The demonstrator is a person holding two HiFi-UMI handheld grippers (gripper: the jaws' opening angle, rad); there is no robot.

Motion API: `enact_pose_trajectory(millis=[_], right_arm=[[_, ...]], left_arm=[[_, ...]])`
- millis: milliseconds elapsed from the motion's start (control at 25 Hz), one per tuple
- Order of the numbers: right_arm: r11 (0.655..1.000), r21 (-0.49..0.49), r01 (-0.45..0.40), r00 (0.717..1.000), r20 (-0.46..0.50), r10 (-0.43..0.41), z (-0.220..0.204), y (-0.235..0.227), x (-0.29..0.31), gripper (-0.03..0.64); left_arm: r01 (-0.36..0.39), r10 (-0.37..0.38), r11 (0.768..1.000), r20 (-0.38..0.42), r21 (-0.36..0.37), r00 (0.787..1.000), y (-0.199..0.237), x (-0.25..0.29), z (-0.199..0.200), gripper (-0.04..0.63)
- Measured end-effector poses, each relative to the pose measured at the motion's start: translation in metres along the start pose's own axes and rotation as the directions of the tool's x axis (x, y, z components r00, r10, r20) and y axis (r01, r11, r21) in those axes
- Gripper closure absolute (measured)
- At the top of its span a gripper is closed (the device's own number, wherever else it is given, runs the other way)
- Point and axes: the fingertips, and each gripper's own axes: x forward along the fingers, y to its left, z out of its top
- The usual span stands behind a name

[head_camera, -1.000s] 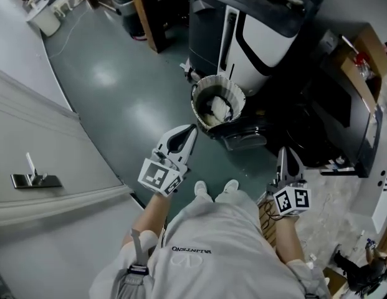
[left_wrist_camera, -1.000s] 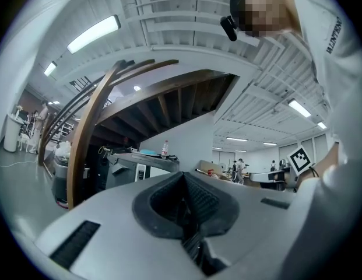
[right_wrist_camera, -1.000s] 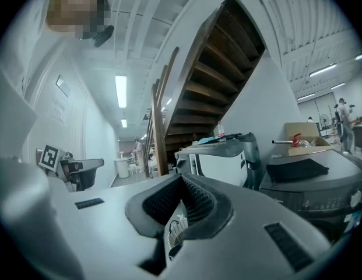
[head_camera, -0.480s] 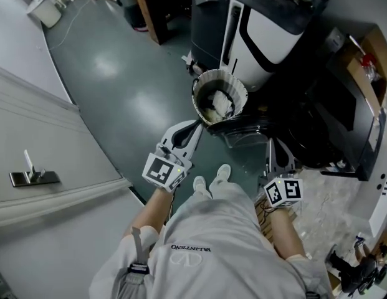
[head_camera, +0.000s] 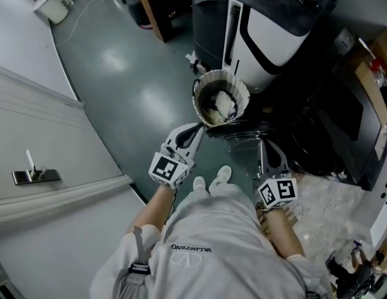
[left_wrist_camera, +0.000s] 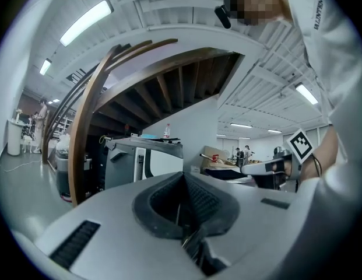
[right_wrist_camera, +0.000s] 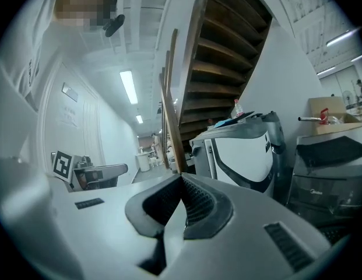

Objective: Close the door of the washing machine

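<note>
Pale panel (head_camera: pixel 62 136): far left of the head view, with a metal lever handle (head_camera: pixel 32 175); its edge bounds the floor on that side.
Floor (head_camera: pixel 118 80): green and bare, an open lane running up and left between the pale panel and the appliances.
Left gripper (head_camera: pixel 195 129): clenched, jaws together with nothing between; the tip is just beside the basket's near rim.
Basket (head_camera: pixel 220 98): round with a pleated white rim and pale cloth inside; seen in the head view only.
Appliance (head_camera: pixel 268 30): white with a black curve, behind the basket; the right gripper view adds a bottle (right_wrist_camera: pixel 236 108) on its top.
Staircase (left_wrist_camera: pixel 169 80): wooden underside and curved rail, seen in both gripper views but not from the head.
Shoes (head_camera: pixel 212 180): white, between the two grippers.
Right gripper (head_camera: pixel 265 147): clenched, pads meeting, empty; well apart from the left one.
Washing machine (head_camera: pixel 333 114): dark cabinet at the right, ahead of the right gripper, also at the right edge of its view (right_wrist_camera: pixel 329 179).
Door (head_camera: pixel 243 134): a dark glossy flap low beside the basket, apparently swung out; the hinge side cannot be told.
Right margin: a cardboard box (head_camera: pixel 374 61) and crumpled plastic sheet (head_camera: pixel 330 204) crowd the floor.
</note>
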Motion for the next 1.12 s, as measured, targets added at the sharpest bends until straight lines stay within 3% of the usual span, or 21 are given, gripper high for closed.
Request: enact_pose_trajectory(millis=[280, 520, 800, 1120], right_arm=[[0.997, 0.046, -0.059, 0.998, -0.031, 0.061, -0.025, -0.028, 0.016, 0.606], [0.994, 0.084, -0.063, 0.993, -0.098, 0.071, -0.052, -0.044, 0.034, 0.606], [0.982, -0.006, -0.189, 0.966, -0.180, 0.185, -0.062, -0.022, 0.076, 0.606], [0.965, -0.041, -0.260, 0.924, -0.301, 0.236, -0.126, -0.001, 0.104, 0.606]], left_arm=[[0.026, -0.024, 0.999, -0.072, 0.025, 0.997, -0.007, 0.032, -0.028, 0.597], [0.074, -0.066, 0.996, -0.131, 0.051, 0.989, -0.009, 0.057, -0.053, 0.597], [0.102, -0.100, 0.995, -0.173, 0.007, 0.980, -0.001, 0.073, -0.094, 0.597], [0.111, -0.118, 0.993, -0.256, -0.043, 0.959, 0.024, 0.085, -0.166, 0.597]])
